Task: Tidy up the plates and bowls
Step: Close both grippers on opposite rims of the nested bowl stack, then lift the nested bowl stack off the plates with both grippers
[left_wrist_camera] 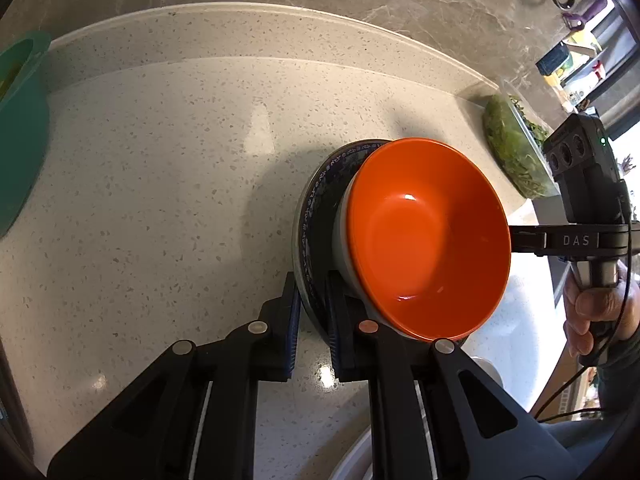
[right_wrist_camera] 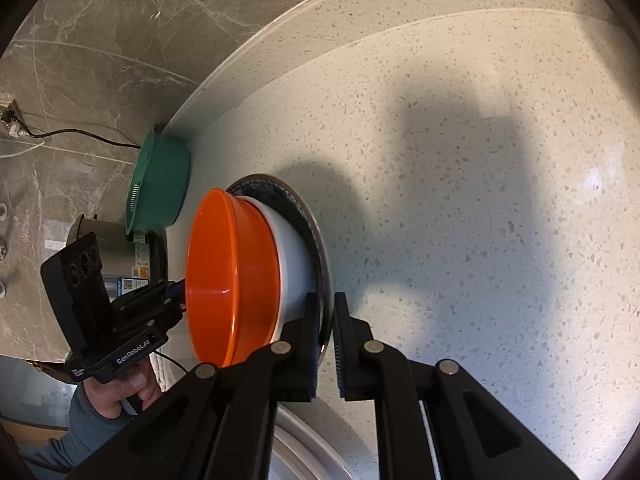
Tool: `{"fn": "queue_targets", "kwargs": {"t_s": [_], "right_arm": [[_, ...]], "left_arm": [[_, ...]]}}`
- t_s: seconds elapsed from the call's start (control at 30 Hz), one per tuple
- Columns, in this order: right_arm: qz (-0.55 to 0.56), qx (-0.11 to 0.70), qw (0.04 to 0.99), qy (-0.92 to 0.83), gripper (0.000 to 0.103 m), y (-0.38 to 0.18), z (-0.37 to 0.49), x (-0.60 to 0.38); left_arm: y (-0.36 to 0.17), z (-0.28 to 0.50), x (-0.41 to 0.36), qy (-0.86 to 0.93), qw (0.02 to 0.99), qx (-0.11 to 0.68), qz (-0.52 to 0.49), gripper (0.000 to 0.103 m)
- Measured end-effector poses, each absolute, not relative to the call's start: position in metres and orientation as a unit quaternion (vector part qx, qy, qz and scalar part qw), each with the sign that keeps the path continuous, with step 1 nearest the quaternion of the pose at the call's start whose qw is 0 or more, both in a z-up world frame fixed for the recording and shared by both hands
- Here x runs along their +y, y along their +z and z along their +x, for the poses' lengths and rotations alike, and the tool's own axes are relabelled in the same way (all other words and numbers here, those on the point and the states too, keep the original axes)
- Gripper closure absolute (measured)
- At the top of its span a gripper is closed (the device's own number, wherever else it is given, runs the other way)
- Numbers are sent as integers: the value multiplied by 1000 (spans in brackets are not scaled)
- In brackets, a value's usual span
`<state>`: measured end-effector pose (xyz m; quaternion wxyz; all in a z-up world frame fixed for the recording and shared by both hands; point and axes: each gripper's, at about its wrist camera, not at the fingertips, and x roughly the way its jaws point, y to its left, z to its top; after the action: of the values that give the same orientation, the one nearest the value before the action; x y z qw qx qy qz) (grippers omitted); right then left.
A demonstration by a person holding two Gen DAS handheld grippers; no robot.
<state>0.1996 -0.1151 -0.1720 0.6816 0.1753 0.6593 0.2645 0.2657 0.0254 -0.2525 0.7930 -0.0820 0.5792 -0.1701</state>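
Note:
An orange bowl [left_wrist_camera: 424, 236] with a white outside sits in a blue-patterned plate [left_wrist_camera: 316, 200] over the speckled counter [left_wrist_camera: 160, 200]. In the left wrist view my left gripper [left_wrist_camera: 312, 284] is shut on the plate's near rim, one finger on each face. My right gripper [left_wrist_camera: 516, 238] comes in from the right, its tips hidden behind the bowl. In the right wrist view my right gripper [right_wrist_camera: 326, 304] is shut on the opposite rim of the plate [right_wrist_camera: 320, 248], beside the bowl [right_wrist_camera: 232, 276]. The left gripper [right_wrist_camera: 180, 300] meets the stack from the left. Whether the plate rests on the counter is unclear.
A green colander [right_wrist_camera: 156, 184] and a metal pot [right_wrist_camera: 116, 248] stand by the marble wall. A clear container of greens [left_wrist_camera: 516, 152] sits at the counter's far right. A white plate rim [right_wrist_camera: 304, 452] lies just below the grippers. A raised ledge [left_wrist_camera: 240, 32] runs along the back.

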Motion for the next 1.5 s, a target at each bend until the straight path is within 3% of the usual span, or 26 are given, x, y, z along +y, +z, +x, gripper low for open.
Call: {"fn": "queue_targets", "kwargs": {"t_s": [0.93,1.5], "right_arm": [[171,651,692,260,92,-161,203,-116],[159,628,715,263,92,-111,184,-113]], "left_arm": [[-232,259,32,-146,801,575,-78,93],[-180,235,35,-155,817,551,-68,92]]}}
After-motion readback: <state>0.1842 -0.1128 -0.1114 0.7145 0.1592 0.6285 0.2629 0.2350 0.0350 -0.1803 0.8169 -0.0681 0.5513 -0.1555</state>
